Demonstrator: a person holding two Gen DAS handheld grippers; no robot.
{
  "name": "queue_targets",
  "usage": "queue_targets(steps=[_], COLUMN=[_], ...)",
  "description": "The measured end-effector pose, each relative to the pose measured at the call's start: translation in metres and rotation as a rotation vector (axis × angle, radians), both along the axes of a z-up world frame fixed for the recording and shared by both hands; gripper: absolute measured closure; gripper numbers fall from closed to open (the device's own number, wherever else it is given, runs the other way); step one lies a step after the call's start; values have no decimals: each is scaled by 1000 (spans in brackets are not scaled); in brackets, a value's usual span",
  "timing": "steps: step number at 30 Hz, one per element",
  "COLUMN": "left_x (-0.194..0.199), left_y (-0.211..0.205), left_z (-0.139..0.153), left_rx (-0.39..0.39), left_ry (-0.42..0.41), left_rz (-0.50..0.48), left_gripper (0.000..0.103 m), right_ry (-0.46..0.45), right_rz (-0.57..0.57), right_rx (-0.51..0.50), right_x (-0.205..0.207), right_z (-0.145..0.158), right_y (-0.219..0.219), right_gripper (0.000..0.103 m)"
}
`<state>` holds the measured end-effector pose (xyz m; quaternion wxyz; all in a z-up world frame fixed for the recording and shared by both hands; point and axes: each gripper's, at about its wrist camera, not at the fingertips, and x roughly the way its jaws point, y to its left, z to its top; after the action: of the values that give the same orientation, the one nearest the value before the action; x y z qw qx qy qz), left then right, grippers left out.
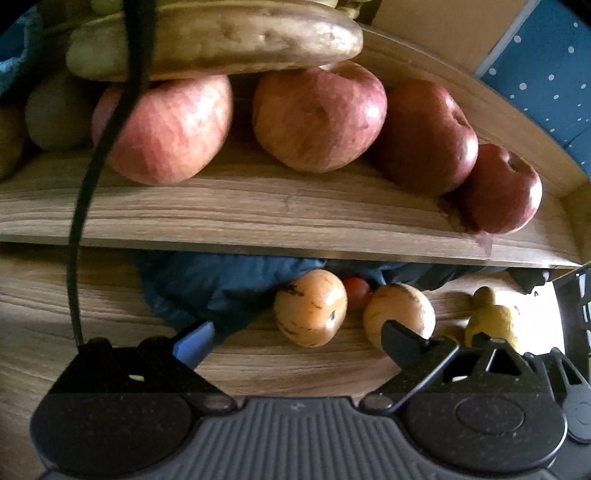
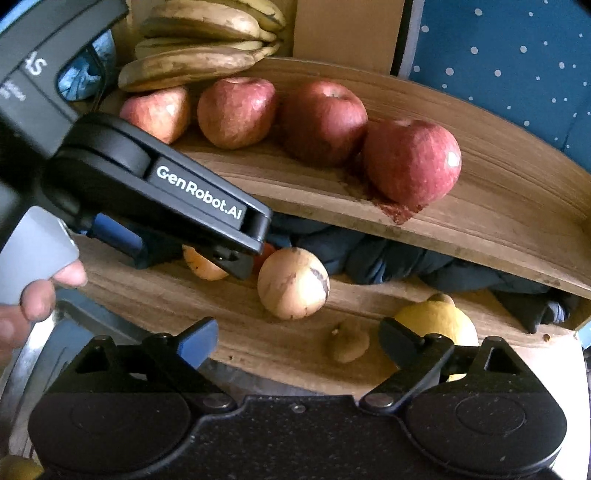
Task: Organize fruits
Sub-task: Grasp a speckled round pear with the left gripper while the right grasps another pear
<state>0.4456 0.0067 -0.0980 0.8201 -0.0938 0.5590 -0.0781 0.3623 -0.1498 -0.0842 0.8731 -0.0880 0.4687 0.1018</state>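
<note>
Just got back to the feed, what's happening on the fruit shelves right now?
A person holds both grippers over a two-tier wooden shelf. Neither holds anything. The left gripper, jaws open, points at the lower tier near two orange-tan round fruits. The right gripper, also open, hovers by a small brownish fruit and a lemon. Four red apples line the upper tier, with bananas behind them. Dark blue cloth is bunched at the back of the lower tier.

Ahead of me: two-tier wooden shelf (image 2: 498,206), grain worn and stained. Behind it, blue white-dotted panel (image 2: 517,74) and plain cardboard-brown board (image 2: 343,29). Lighting dim.
</note>
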Motion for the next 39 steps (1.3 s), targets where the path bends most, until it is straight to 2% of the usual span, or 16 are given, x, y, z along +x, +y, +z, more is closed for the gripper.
queue_targets(steps=[6, 22, 39], left_x=[3, -4, 0], left_y=[-3, 5, 6], left_z=[0, -4, -4], left_rx=[-26, -35, -48], left_ry=[2, -16, -23], left_rz=[-8, 10, 0], left_gripper=[18, 38, 55], right_ry=[3, 6, 9], right_rz=[9, 33, 43], right_rx=[0, -15, -12], right_x=[7, 18, 12], right_z=[-3, -9, -8], right_y=[3, 16, 19], right_gripper=[16, 36, 40])
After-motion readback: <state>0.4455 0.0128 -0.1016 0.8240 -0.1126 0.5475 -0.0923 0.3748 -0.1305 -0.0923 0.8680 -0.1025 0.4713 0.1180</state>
